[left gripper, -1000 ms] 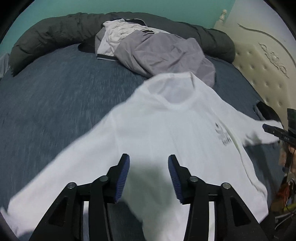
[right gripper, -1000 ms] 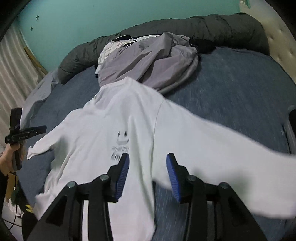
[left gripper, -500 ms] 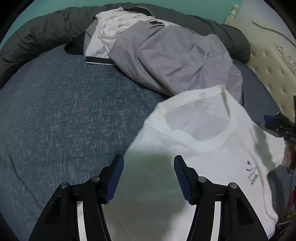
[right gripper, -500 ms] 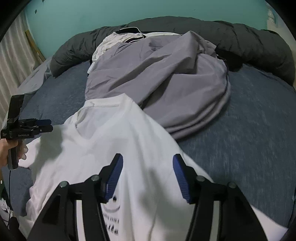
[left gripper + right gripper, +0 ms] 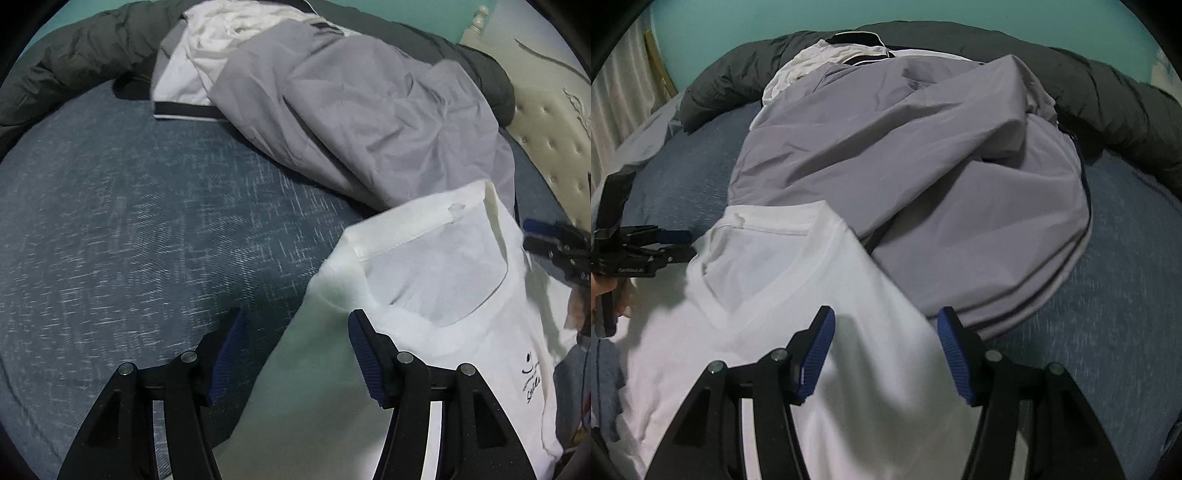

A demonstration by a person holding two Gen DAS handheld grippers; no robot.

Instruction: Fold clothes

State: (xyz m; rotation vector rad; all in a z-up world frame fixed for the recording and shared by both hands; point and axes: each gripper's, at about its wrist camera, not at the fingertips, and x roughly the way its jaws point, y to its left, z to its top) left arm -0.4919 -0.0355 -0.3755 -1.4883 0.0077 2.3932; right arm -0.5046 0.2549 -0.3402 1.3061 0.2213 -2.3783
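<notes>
White tee (image 5: 424,332) lies front-up on the blue bed cover (image 5: 129,240), collar (image 5: 417,230) toward the clothes pile, a small black print (image 5: 532,373) on the chest near the right edge of the left view. Its collar end touches or overlaps the edge of a grey jacket (image 5: 923,177) heaped just behind it; white garments (image 5: 236,33) sit bunched at the far end of that heap, with a black-and-white ribbed hem (image 5: 184,110) showing on its left in the left view. Left gripper (image 5: 293,325) is over the tee's shoulder edge, jaws apart, having widened a little within the last second; shoulder cloth and bare cover show in the gap, pads not pressing on anything, nothing held. Right gripper (image 5: 884,325) hangs above the other shoulder, near where tee meets jacket; its jaws have just been opening, now roughly half spread, tee fabric under the gap but not pinched. Each gripper shows in the other's view at the frame edge, left one with a hand (image 5: 605,291) on its handle; contact with the tee from there can't be told. Dark quilt (image 5: 1108,92) is rolled along the far side of the bed, teal wall (image 5: 757,29) behind it, tufted cream headboard (image 5: 546,122) at right in the left view, curtain (image 5: 613,92) at left in the right view.
</notes>
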